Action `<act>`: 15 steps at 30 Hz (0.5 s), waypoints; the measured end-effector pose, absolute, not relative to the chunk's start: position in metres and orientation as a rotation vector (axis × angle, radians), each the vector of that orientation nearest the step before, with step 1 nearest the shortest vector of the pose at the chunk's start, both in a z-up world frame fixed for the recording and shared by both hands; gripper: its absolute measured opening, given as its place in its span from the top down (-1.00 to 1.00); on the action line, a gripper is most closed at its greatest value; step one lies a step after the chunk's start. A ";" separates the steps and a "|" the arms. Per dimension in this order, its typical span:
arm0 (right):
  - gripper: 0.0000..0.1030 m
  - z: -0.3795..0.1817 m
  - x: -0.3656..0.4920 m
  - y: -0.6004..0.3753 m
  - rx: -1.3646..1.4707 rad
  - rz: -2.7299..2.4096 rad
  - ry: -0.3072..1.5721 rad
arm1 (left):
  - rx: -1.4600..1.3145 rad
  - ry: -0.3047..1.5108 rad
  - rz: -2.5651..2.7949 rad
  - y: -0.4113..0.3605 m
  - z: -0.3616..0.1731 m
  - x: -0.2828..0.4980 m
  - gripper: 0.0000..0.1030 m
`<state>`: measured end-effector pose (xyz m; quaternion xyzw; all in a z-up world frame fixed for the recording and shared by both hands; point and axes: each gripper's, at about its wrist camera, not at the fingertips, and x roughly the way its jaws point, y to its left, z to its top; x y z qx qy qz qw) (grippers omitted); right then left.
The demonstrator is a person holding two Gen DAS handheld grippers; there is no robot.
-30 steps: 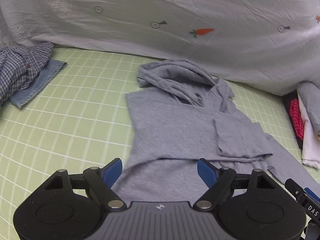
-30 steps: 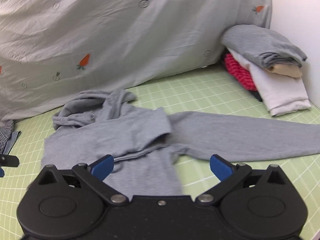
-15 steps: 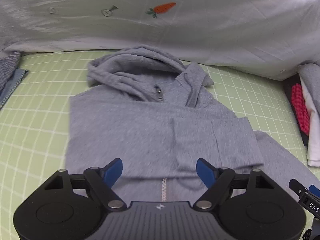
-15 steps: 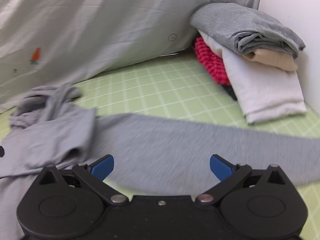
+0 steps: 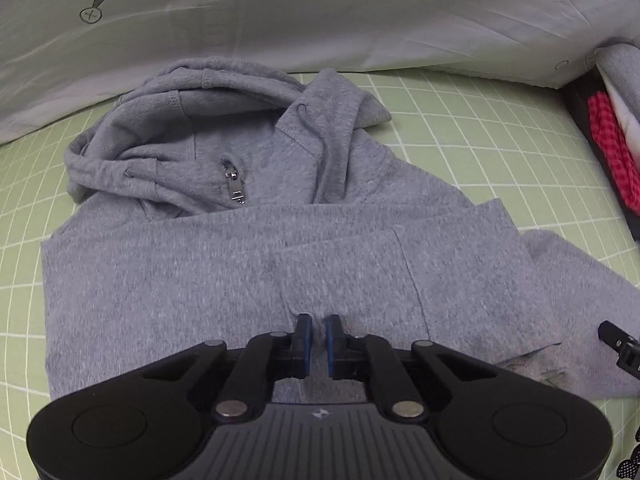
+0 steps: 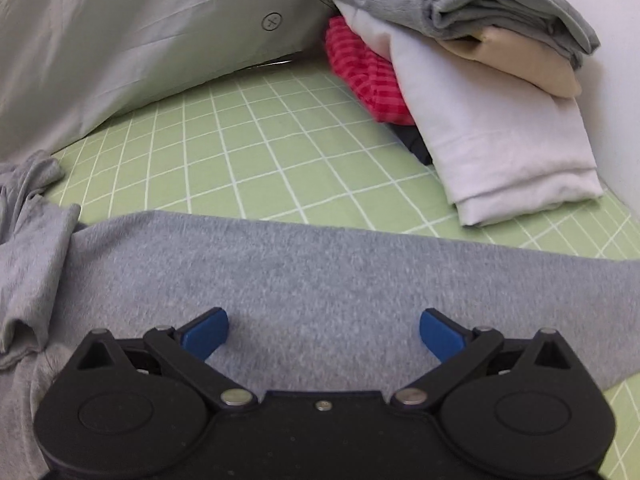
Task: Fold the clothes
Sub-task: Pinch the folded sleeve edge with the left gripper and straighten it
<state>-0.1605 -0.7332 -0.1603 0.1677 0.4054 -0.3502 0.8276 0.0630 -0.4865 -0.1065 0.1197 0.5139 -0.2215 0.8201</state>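
Note:
A grey zip hoodie (image 5: 248, 280) lies flat on the green checked sheet, hood at the far side, one sleeve folded across the chest. My left gripper (image 5: 316, 336) sits low over the middle of the body, its blue pads nearly together with a narrow gap; whether they pinch fabric is unclear. In the right wrist view the hoodie's other sleeve (image 6: 340, 272) stretches straight out to the right. My right gripper (image 6: 323, 330) is open, jaws wide apart, just above the sleeve's middle.
A stack of folded clothes (image 6: 480, 92) in grey, beige, white and red stands at the right by the wall. A pale duvet with carrot print (image 5: 320, 12) lies along the far side. The green sheet (image 6: 248, 144) shows between them.
My left gripper moved forward over the hoodie body and its jaws closed from wide open. My right gripper moved right along the outstretched sleeve, still open.

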 end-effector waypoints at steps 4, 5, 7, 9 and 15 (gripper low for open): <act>-1.00 -0.160 -0.155 -0.732 0.345 -0.736 0.870 | 0.234 1.052 -0.450 -0.470 -0.090 0.063 0.91; -1.00 -0.160 -0.154 -0.731 0.339 -0.737 0.872 | 0.228 1.041 -0.445 -0.466 -0.086 0.063 0.91; -1.00 -0.160 -0.153 -0.728 0.337 -0.739 0.869 | 0.218 1.019 -0.435 -0.458 -0.078 0.063 0.91; -1.00 -0.160 -0.152 -0.725 0.342 -0.743 0.865 | 0.207 0.998 -0.424 -0.450 -0.069 0.062 0.91; -1.00 -0.158 -0.149 -0.717 0.320 -0.746 0.875 | 0.175 0.963 -0.370 -0.420 -0.054 0.066 0.91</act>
